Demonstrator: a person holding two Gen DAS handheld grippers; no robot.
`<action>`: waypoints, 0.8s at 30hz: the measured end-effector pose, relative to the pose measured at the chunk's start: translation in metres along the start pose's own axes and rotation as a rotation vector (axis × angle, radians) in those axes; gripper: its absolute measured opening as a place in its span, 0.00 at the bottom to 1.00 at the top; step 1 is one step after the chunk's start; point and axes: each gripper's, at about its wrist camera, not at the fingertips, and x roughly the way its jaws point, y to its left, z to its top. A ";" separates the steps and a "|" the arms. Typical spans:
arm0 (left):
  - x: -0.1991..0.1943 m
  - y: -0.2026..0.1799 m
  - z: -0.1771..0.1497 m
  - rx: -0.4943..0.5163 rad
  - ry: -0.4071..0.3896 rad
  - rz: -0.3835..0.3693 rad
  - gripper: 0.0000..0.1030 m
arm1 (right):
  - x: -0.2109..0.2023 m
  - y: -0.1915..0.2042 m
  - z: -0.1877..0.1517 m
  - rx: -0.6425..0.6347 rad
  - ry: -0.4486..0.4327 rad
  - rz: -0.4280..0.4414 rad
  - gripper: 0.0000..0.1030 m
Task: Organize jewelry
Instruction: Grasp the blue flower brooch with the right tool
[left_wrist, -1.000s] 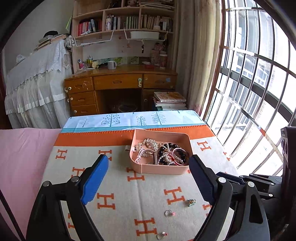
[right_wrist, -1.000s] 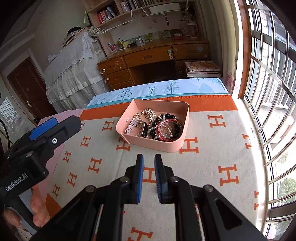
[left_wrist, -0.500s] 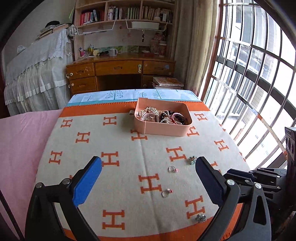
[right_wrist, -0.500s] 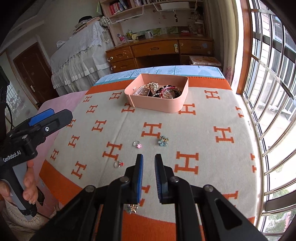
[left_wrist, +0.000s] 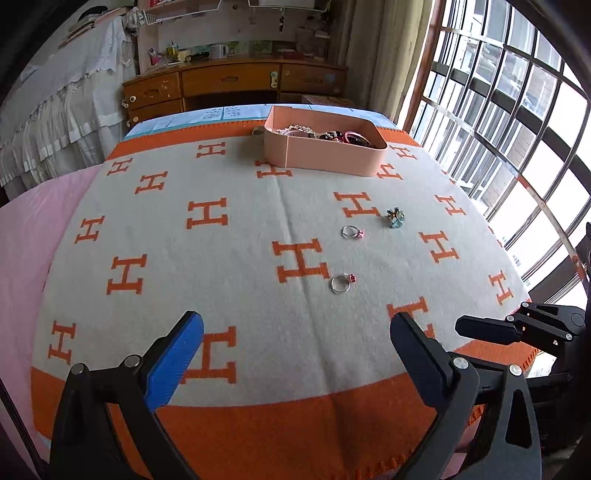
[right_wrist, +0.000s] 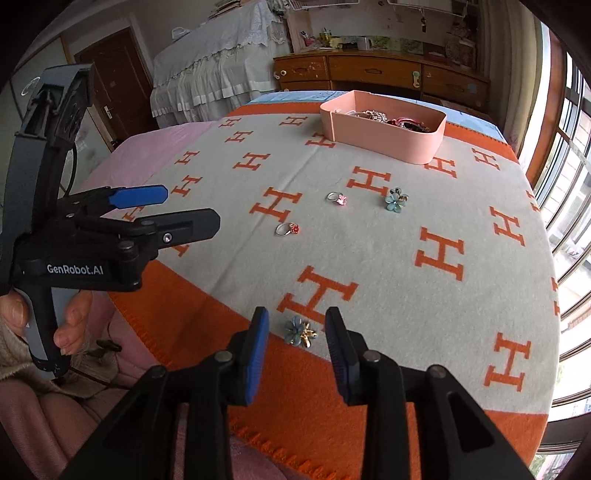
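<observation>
Left wrist view: pink tray at the far end of the blanket, already heaped with bracelets and beads. Still loose on the blanket: two rings, one with a pink stone, one with a red stone, plus a blue flower piece. Left hand-held gripper spread wide, nothing between the jaws. No legible writing here, only the orange H pattern.

Right wrist view: right hand-held gripper partly parted, jaws just opening, a second blue flower piece lying on the blanket in line between them, apparently not yet pinched. Judged mostly sorted, four small pieces left. "GenRobot.AI" printed in white on the left hand-held gripper's body.
</observation>
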 end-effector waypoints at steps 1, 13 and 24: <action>0.002 -0.001 -0.002 0.001 0.007 0.000 0.97 | 0.001 0.002 -0.002 -0.014 0.001 -0.004 0.35; 0.014 -0.008 -0.008 0.012 0.036 -0.021 0.97 | 0.024 0.020 -0.022 -0.188 -0.021 -0.109 0.34; 0.020 -0.023 -0.006 0.047 0.025 -0.020 0.97 | 0.022 -0.020 -0.011 0.015 -0.050 -0.052 0.14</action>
